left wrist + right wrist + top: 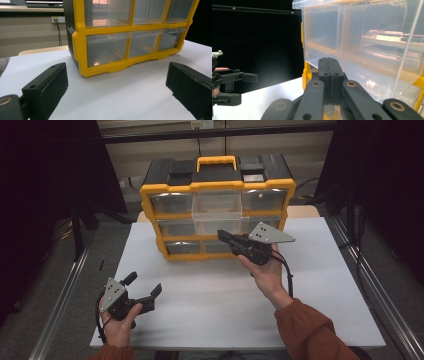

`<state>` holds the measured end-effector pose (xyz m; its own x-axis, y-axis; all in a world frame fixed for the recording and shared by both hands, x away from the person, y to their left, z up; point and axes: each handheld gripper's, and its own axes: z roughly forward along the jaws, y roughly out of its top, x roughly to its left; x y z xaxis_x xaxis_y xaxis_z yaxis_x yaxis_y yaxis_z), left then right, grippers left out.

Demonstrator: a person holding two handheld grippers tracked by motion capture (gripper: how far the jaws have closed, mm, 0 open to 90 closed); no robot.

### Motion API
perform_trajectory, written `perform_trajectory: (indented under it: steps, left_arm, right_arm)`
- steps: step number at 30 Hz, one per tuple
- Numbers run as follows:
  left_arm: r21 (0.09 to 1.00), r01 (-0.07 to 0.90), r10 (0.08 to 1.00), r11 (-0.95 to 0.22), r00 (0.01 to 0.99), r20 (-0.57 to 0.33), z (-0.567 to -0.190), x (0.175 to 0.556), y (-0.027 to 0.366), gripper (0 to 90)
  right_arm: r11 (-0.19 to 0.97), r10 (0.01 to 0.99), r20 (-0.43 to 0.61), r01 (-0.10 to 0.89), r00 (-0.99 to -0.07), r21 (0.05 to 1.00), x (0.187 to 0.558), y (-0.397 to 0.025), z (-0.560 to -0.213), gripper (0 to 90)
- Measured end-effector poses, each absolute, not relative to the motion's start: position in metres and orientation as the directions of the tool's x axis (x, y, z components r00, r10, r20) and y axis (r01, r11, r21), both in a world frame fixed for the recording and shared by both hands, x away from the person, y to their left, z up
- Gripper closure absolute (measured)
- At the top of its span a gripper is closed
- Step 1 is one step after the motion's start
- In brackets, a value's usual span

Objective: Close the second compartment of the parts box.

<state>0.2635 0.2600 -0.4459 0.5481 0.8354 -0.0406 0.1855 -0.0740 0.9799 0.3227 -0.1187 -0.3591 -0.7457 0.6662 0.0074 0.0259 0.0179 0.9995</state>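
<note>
White table top, rectangular, bare across its front half; dark surroundings on both sides, metal rails along the floor at left and right.

Largest item: yellow-and-black drawer cabinet standing upright at the far middle of the table, yellow carry handle on top. Front is a grid of clear plastic drawers, three columns by three rows. The top middle drawer is pulled out toward the person and projects in front of the cabinet face; the others sit flush. Nothing can be made out inside the drawers.

Person's right hand, orange sleeve, reaches forward from lower right and holds the right gripper up at the cabinet front. Its jaws are pressed together, tips just under the bottom front edge of the pulled-out drawer; in the right gripper view the closed tips sit at that drawer's lower corner, with no object between them. Contact with the drawer cannot be confirmed.

Left hand rests low at the near left of the table, holding the left gripper. Jaws are spread wide, with bare table between them, aimed toward the cabinet's lower left corner and well apart from it.
</note>
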Motion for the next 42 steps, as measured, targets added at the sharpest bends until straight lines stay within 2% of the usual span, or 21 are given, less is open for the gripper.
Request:
perform_trajectory:
  steps: [42]
  left_arm:
    - [0.980, 0.184, 0.836, -0.079, 0.548, -0.036, -0.4457, 0.2634, 0.2608, 4.1]
  right_arm:
    - [0.021, 0.682, 0.000, 0.020, -0.732, 1.000, 0.3326, -0.1129, -0.3498, 90.0]
